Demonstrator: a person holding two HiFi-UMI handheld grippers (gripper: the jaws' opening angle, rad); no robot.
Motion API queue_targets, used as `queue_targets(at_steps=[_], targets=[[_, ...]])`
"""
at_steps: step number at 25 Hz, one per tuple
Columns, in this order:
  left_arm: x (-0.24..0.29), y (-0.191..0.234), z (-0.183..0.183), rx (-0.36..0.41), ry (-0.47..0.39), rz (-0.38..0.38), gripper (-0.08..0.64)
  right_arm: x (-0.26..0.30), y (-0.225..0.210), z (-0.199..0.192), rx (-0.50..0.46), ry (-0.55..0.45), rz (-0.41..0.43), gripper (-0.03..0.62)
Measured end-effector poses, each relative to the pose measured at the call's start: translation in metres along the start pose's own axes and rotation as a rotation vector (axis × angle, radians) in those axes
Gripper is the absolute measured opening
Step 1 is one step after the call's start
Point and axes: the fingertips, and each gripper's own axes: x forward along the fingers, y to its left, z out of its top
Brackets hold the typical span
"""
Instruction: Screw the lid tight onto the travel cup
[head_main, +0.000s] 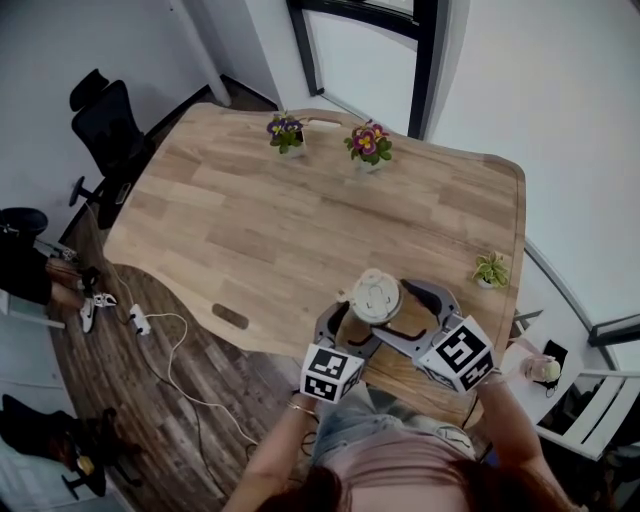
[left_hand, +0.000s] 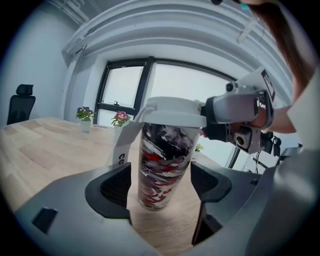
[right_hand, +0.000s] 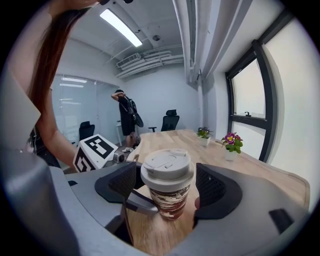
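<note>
Around travel cup (head_main: 375, 297), left tongs (left_hand: 160, 187), right tongs (right_hand: 167, 189), agape

The travel cup (left_hand: 162, 170) wears a marbled swirl of black, white and red, capped by a cream-white lid (right_hand: 166, 167), on a table (head_main: 250, 220) of pale honey wood with straight grain. The left gripper (left_hand: 162, 186) and the right gripper (right_hand: 170, 189) are matte grey with black mesh-textured pads (left_hand: 116, 187), each carrying a white cube (head_main: 331, 372) printed with black square markers. Toward twelve o'clock on the table bloom purple flowers (head_main: 286, 130) and pink flowers (head_main: 369, 141); a black chair (head_main: 108, 125) stands at ten o'clock over dark brown floor planks (head_main: 150, 400).
</note>
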Motion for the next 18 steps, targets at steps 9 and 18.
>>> queue_targets(at_steps=[9, 18], targets=[[0.011, -0.006, 0.012, 0.182, 0.051, -0.174, 0.357, 0.014, -0.002, 0.0, -0.026, 0.03, 0.127, 0.359], [0.016, -0.008, 0.015, 0.228, 0.025, -0.182, 0.356, 0.017, -0.003, -0.002, -0.048, 0.018, 0.105, 0.358]])
